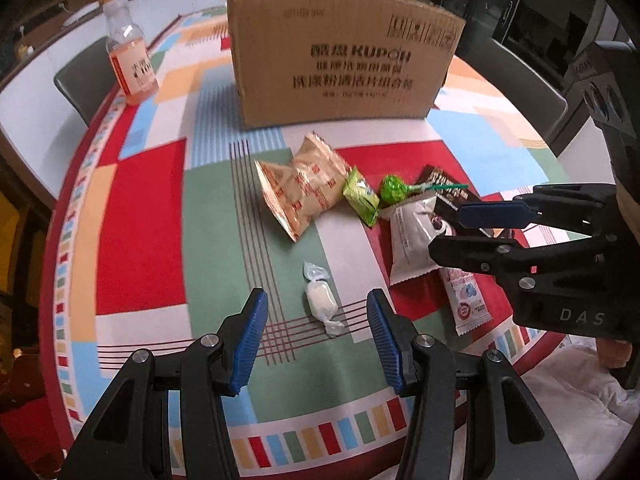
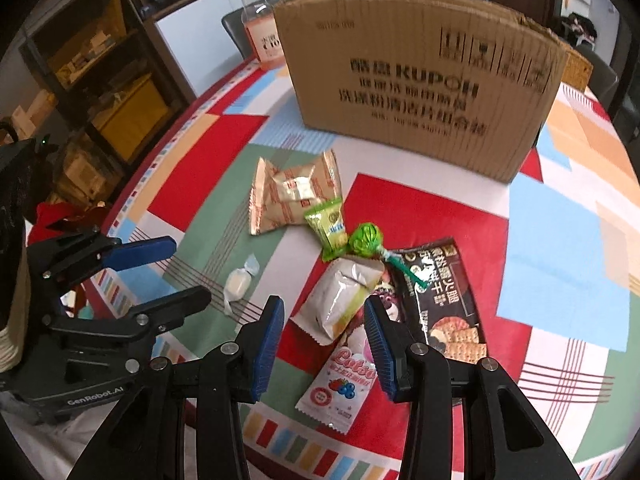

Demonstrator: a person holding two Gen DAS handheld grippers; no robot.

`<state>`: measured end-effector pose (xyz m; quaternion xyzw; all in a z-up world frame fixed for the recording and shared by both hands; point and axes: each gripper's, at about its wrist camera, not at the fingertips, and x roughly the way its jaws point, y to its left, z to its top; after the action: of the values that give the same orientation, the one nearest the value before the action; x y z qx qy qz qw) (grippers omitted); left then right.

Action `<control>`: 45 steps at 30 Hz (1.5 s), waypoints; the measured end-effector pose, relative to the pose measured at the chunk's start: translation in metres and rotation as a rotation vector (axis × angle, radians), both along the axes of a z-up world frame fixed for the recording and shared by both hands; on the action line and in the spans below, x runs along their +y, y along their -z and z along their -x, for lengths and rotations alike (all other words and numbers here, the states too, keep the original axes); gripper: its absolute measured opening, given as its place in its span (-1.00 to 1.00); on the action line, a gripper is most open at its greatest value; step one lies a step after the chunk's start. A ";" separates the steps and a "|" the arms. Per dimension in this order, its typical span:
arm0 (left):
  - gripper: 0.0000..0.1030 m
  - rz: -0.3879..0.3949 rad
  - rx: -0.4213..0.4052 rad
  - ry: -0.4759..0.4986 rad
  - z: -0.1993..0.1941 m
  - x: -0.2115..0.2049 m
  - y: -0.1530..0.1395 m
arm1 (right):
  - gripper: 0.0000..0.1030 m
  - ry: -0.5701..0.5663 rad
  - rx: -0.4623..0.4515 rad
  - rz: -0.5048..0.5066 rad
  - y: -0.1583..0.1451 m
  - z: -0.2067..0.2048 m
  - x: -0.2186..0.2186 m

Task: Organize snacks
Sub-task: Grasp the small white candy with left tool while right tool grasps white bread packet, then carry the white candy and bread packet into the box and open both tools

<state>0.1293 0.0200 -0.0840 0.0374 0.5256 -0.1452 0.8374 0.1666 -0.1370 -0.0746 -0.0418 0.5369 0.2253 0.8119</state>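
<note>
Snacks lie on the patterned tablecloth in front of a cardboard box (image 1: 340, 48) (image 2: 424, 80). A white wrapped candy (image 1: 320, 300) (image 2: 238, 284) lies between the fingers of my open left gripper (image 1: 316, 340). A tan packet (image 1: 304, 188) (image 2: 292, 196), a small green packet (image 1: 360, 196) (image 2: 328, 228), a green lollipop (image 1: 394, 188) (image 2: 366, 238), a white pouch (image 1: 412, 240) (image 2: 340, 300), a pink Lotso sachet (image 1: 466, 300) (image 2: 344, 384) and a dark cracker bag (image 2: 440, 296) lie clustered. My right gripper (image 2: 324, 344) is open and empty above the white pouch and sachet.
An orange drink bottle (image 1: 130, 56) (image 2: 262, 28) stands left of the box. Grey chairs (image 1: 80, 80) ring the round table. Shelves (image 2: 100, 80) stand at the left in the right wrist view. The table's edge (image 1: 320, 440) is close below the grippers.
</note>
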 end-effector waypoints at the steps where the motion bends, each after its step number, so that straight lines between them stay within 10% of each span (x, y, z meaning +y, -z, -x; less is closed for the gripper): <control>1: -0.03 0.002 0.010 0.003 -0.002 -0.001 0.004 | -0.17 0.002 0.007 0.001 0.002 -0.001 0.000; 45: -0.65 0.073 0.069 -0.034 -0.022 0.001 0.036 | -0.38 -0.031 0.071 0.026 0.042 -0.027 0.019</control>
<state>0.1508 0.0205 -0.1201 -0.0073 0.5492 -0.1512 0.8218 0.1936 -0.1175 -0.1162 -0.0525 0.5674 0.2322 0.7883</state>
